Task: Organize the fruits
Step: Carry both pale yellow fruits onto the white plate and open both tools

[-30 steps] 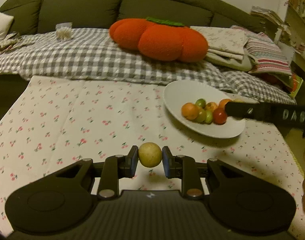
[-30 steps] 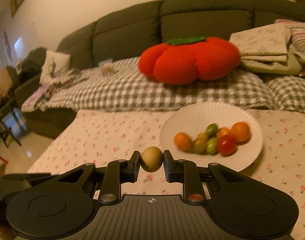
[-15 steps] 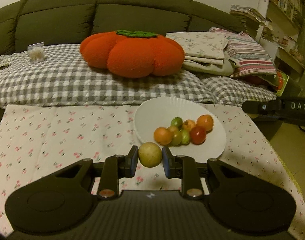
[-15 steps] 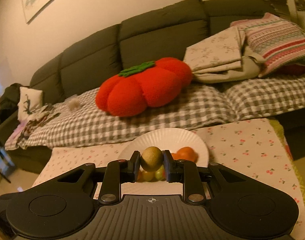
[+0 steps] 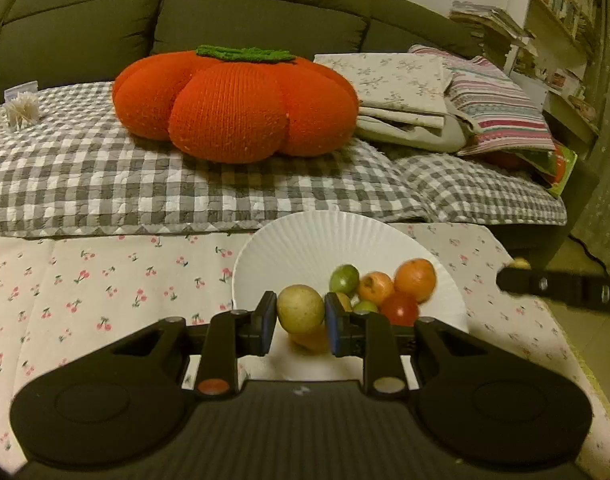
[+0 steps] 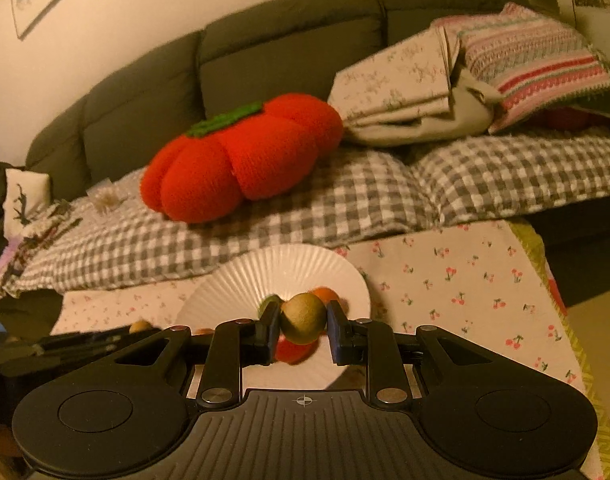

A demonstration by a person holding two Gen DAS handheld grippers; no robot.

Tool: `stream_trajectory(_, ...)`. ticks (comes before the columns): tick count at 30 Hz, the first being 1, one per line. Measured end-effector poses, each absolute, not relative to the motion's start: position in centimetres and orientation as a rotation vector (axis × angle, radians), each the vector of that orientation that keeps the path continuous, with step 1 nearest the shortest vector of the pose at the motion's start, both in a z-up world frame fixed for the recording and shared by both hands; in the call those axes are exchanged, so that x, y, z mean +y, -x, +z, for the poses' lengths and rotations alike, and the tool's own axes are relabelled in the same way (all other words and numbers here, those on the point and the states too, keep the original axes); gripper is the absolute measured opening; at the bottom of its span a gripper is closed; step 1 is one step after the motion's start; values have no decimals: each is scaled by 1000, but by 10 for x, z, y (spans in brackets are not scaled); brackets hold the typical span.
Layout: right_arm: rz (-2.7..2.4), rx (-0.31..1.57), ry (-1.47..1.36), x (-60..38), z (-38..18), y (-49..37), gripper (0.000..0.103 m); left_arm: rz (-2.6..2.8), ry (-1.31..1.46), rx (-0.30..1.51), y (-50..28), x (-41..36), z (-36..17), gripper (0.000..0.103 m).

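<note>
Fruits (kiwi right view only)

There were two grippers, left and right, and each held one fruit: a yellow one and an olive-brown one. One white plate carried at least six small fruits: two green, three orange, one red. One pumpkin cushion lay on one sofa.

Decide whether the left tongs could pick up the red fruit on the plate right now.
Probably not: the left tongs are shut on a yellow fruit. The red fruit lies close ahead on the plate, unobstructed.
</note>
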State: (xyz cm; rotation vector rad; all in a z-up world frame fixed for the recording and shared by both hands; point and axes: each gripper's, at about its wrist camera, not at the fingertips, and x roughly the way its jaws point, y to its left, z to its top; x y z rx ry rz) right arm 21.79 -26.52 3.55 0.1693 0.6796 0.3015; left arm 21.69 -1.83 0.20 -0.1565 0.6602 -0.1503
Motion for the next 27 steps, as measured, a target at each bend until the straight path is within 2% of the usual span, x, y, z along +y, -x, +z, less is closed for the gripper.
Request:
stream_trajectory(12,363,777,-59,-229,-6,-233,23,-192,180,685,-260,-27,-25,24)
stream_trajectory(25,405,776,55,-197,-33,-232,23,-229,147,676,-269,-26,-35,24)
stream_trajectory(27,404,779,53,-197,-34,-233,23,-231,144,675,-268,-27,-34,27)
